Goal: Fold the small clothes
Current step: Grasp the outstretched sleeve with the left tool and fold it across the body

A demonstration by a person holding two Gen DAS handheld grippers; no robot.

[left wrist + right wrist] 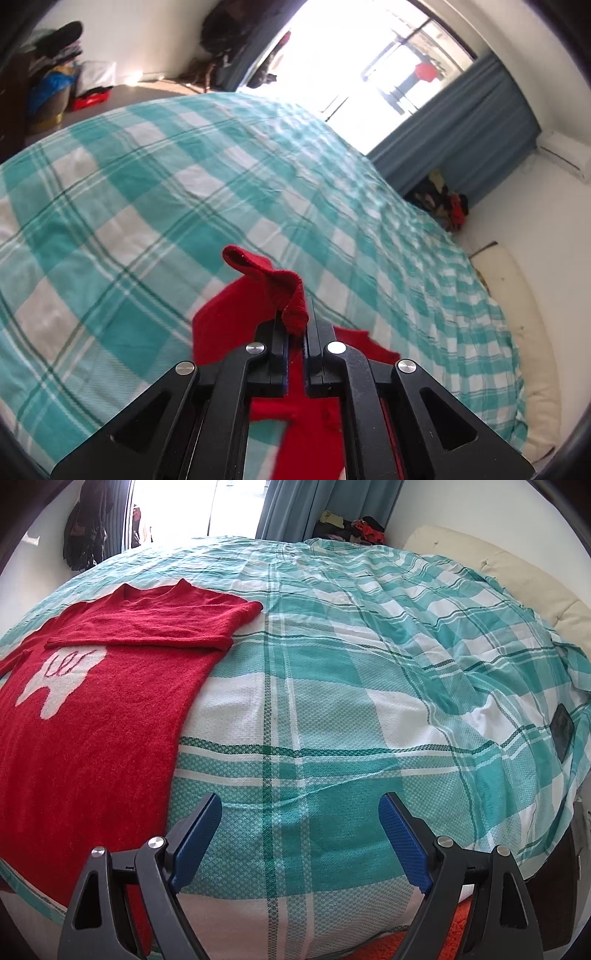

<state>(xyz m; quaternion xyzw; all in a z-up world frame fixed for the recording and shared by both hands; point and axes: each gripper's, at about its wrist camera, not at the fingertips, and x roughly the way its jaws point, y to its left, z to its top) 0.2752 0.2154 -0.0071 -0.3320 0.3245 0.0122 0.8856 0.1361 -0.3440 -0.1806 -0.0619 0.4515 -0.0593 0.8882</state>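
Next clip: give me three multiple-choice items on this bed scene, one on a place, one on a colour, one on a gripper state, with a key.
1. Where does the red knitted sweater lie on the teal-and-white checked bedspread, seen from the right wrist?
A. left side
B. far right
C. on the pillow

2. What colour is the shape knitted into the sweater's front?
A. yellow
B. white
C. black

3. How is the left gripper?
A. wide open
B. shut on red fabric
C. shut on nothing

Key: A, the sweater fills the left part of that view; B, a white patch shows there; B, red cloth is pinched between its closed fingers.
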